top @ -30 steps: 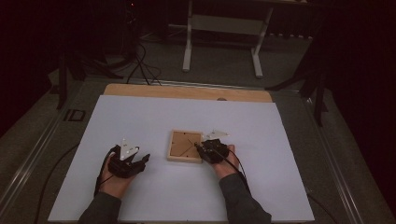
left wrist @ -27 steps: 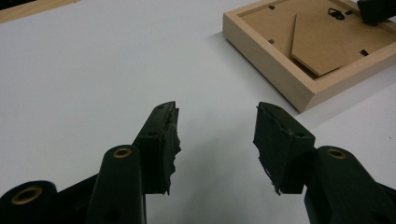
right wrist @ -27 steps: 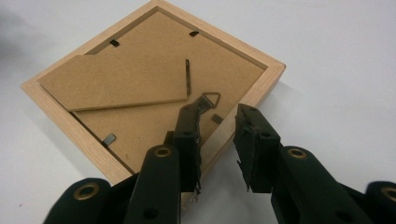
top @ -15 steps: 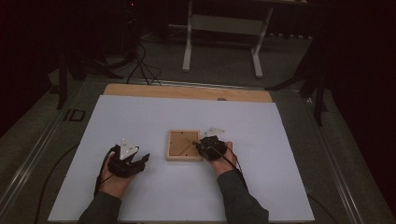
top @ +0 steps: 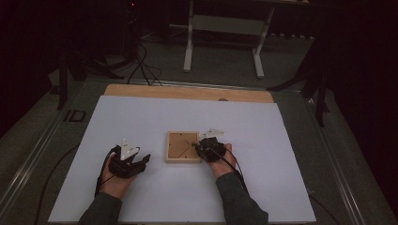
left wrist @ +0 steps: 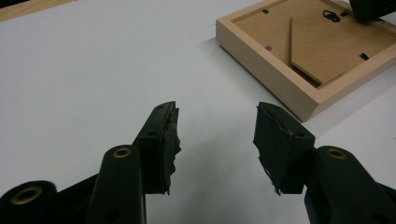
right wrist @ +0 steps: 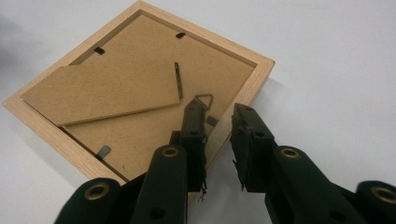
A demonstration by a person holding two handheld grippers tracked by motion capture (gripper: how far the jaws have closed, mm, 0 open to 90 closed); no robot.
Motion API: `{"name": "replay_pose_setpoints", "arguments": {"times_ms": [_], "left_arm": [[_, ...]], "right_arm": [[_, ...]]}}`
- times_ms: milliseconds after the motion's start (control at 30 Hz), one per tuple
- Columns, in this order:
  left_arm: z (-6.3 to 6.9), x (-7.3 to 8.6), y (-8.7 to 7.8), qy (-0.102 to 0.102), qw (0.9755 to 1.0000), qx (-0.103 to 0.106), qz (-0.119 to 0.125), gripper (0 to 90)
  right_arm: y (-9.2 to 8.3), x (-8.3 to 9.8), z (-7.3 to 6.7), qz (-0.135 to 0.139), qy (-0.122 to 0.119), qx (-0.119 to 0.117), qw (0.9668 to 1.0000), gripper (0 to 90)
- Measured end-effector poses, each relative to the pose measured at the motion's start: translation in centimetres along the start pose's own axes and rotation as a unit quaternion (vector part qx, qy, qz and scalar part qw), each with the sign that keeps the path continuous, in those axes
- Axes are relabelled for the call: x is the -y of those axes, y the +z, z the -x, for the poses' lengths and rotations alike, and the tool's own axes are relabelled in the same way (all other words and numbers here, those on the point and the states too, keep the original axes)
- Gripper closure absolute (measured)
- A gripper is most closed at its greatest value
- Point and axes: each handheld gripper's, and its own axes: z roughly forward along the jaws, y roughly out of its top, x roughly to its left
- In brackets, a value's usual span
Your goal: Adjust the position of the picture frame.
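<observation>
Compared with one second ago, my right gripper (top: pixel 202 149) has shifted slightly left, further over the right edge of the picture frame (top: pixel 182 146); its jaws have just been closing and now stand narrowly apart. In the right gripper view, one jaw lies over the brown backing board (right wrist: pixel 154 84) inside the frame, tip beside the small metal hanger (right wrist: pixel 203 99), and the other jaw lies outside the wooden rim (right wrist: pixel 252 79). The rim sits between them; whether the pads press on it I cannot tell. My left gripper (top: pixel 139 161) and the frame lie where they did before.

The frame lies face down near the middle of the white table (top: pixel 141 117), its fold-out stand (right wrist: pixel 105 93) flat against the backing. Small black clips (right wrist: pixel 99 50) hold the backing at the edges. Nothing lies between my left gripper and the frame's near corner (left wrist: pixel 306 112).

My left hand (top: pixel 115 180) rests on the table, well left of the frame, with the jaws spread and empty, pointing toward it. My right hand (top: pixel 220 161) rests at the frame's right edge, forearm entering from the bottom.
</observation>
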Motion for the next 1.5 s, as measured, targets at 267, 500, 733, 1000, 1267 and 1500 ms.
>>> {"name": "replay_pose_setpoints", "arguments": {"times_ms": [267, 500, 733, 1000, 1267, 1500], "left_arm": [[0.0, 0.0, 0.0, 0.003, 1.0000, 0.001, -0.001, 49.1], [0.1, 0.0, 0.0, 0.004, 1.0000, 0.003, -0.002, 50.2], [0.1, 0.0, 0.0, 0.005, 1.0000, 0.003, -0.001, 50.2], [0.6, -0.1, 0.0, 0.009, 0.9996, 0.025, 0.004, 56.8], [2.0, -0.6, 0.4, 0.021, 0.9972, 0.070, 0.010, 75.3], [4.1, -0.7, 1.6, 0.069, 0.9919, 0.106, -0.011, 89.2]], "right_arm": [[0.0, 0.2, -0.3, 0.005, 0.008, 0.011, 0.9999, 75.8], [-0.1, 0.2, -0.5, 0.006, 0.020, 0.020, 0.9996, 76.5], [-0.3, 0.3, -0.8, 0.004, 0.029, 0.034, 0.9990, 77.6], [-0.8, 0.5, 0.0, 0.020, 0.035, -0.001, 0.9992, 65.3], [-2.5, 0.5, 0.7, 0.044, 0.030, -0.011, 0.9985, 52.0], [-3.3, 0.9, 1.5, 0.053, 0.040, -0.012, 0.9978, 48.9]]}}
